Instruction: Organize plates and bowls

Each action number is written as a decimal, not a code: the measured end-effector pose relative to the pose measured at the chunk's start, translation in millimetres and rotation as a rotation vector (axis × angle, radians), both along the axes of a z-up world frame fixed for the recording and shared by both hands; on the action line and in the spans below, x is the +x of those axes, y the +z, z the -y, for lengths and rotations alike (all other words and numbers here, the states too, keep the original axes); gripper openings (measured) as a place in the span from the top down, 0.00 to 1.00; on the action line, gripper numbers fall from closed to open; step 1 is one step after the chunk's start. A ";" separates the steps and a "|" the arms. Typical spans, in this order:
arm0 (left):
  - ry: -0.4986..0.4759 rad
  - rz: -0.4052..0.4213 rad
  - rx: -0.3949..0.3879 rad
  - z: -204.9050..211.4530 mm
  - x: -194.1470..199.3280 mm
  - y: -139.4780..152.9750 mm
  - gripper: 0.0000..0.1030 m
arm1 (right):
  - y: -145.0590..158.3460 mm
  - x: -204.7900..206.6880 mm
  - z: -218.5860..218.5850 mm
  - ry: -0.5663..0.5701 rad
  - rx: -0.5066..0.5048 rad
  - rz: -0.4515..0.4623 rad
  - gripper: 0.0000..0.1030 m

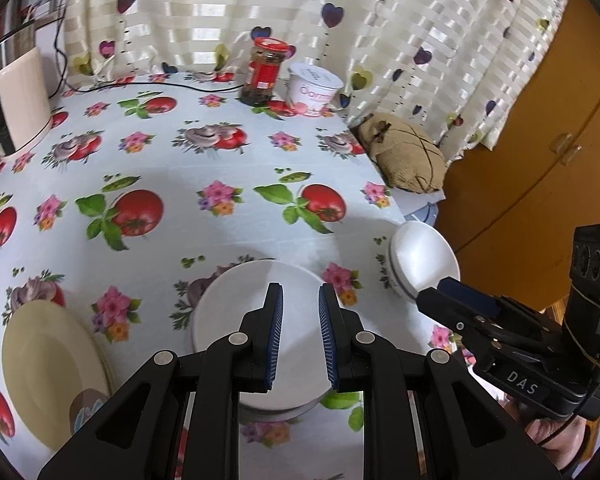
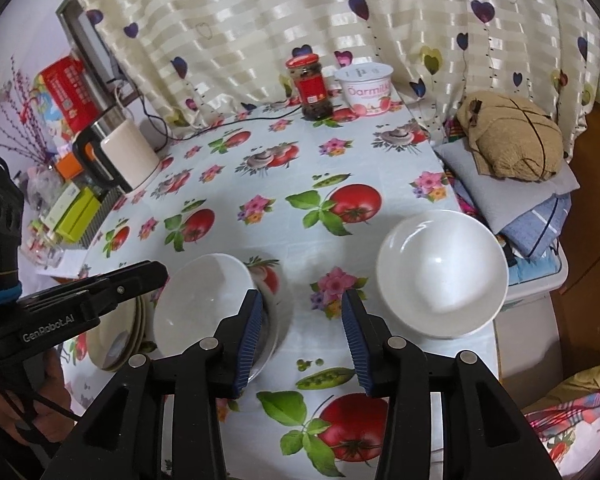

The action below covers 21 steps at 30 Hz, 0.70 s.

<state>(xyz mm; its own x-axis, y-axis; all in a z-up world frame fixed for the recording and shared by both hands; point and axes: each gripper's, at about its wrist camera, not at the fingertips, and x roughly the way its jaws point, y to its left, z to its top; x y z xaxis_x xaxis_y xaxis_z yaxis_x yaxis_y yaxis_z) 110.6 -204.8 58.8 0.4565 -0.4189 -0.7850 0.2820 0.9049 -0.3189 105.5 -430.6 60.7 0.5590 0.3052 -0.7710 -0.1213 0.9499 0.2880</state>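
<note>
White bowl (image 2: 442, 276) sits at centre right of the right wrist view, close to the table edge (image 2: 488, 344); right gripper (image 2: 302, 336) and left gripper (image 1: 300, 332) hang part-open and empty. A clumsy nudge could tip it off, away from the second bowl (image 2: 204, 300) at lower left

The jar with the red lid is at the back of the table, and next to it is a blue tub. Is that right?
Not quite. The tub is white and pink, not blue; the right wrist view shows it best. The rest holds: the jar has a red lid and stands beside the tub at the back of the table, by the curtain.
</note>
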 end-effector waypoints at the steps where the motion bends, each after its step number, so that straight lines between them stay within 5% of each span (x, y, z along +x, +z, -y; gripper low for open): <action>1: -0.005 0.000 0.001 2.6 0.5 0.1 0.81 | 0.0 -0.2 2.7 -0.004 0.001 0.001 0.60; 21: -0.103 -0.022 -0.020 60.4 14.1 -4.3 0.81 | 1.3 1.8 63.6 -0.141 -0.005 0.020 0.60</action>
